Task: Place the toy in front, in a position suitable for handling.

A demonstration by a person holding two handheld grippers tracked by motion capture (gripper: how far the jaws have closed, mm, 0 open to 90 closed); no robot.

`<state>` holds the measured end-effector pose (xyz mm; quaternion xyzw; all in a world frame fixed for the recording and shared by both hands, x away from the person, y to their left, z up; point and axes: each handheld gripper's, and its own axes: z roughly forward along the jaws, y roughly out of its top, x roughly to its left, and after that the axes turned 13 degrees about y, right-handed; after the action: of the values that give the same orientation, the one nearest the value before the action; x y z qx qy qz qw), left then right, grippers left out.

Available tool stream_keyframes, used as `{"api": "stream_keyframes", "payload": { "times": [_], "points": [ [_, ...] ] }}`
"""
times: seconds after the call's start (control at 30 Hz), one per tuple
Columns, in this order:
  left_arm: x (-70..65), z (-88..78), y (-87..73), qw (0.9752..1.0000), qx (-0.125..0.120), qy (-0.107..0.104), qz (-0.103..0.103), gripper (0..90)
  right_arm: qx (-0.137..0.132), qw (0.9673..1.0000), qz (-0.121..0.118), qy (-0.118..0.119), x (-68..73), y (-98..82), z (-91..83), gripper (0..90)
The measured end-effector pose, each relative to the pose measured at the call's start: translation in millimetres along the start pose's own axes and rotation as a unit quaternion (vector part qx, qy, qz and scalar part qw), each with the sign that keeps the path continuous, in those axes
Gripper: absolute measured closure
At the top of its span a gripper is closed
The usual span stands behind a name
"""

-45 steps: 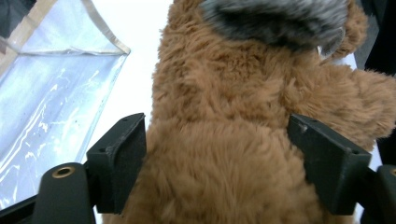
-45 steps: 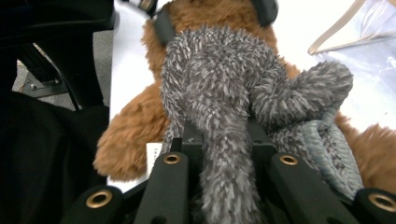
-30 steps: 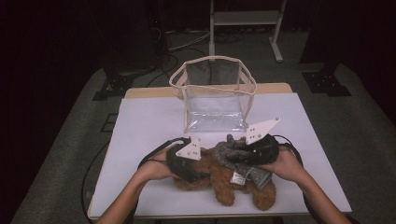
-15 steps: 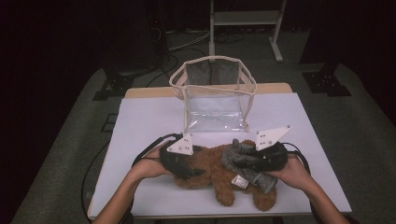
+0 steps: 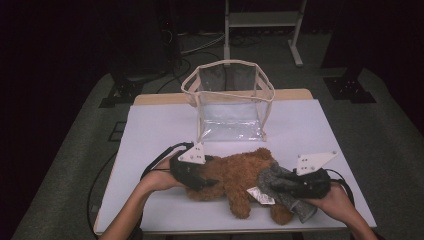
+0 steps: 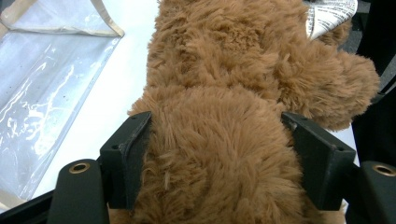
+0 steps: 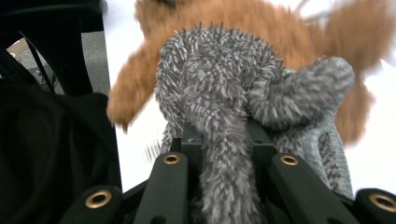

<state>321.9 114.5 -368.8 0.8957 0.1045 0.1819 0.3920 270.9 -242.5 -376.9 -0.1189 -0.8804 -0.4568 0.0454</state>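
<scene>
Since the earlier frame, the right gripper [image 5: 292,184], clamped on the grey cloth [image 5: 280,182], has swung toward lower right; the left gripper [image 5: 200,175], whose jaws have just been opening, straddles the teddy bear [image 5: 235,175], which lies lengthwise left to right.

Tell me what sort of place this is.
Probably a recording studio or lab bench: a white table amid dark surroundings, cables across grey carpet, and a metal equipment stand behind the table.

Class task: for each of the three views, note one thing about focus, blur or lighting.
High view: lit white table, dark surroundings. Left gripper view: brown plush toy fur sharp, glare on the clear plastic bag. Right gripper view: grey knitted cloth fairly sharp, the brown plush behind it blurred.
</scene>
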Motion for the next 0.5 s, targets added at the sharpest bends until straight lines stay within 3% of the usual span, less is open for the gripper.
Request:
{"api": "stream_keyframes", "payload": {
  "times": [0.1, 0.23, 0.33, 0.5],
  "points": [
    [-0.7, -0.7, 0.3, 1.0, 0.001, -0.001, 0.004, 27.3, -0.005, 0.9996, 0.027, 0.002, -1.1, -19.3, -4.5, 74.3],
    [-3.6, -2.0, 1.4, 0.9999, 0.002, -0.005, 0.01, 27.3, -0.017, 0.9987, 0.048, 0.002, -1.1, -31.7, -9.4, 74.3],
    [-4.6, -2.2, 1.4, 0.9999, 0.003, -0.006, 0.01, 27.7, -0.02, 0.9988, 0.044, 0.002, -1.3, -27.4, -11.7, 74.4],
    [-7.3, -3.5, -0.8, 0.9999, 0.001, -0.009, 0.012, 29.9, -0.016, 0.9997, 0.019, -0.001, -3.5, -5.3, -12.2, 74.4]
  ]
}}
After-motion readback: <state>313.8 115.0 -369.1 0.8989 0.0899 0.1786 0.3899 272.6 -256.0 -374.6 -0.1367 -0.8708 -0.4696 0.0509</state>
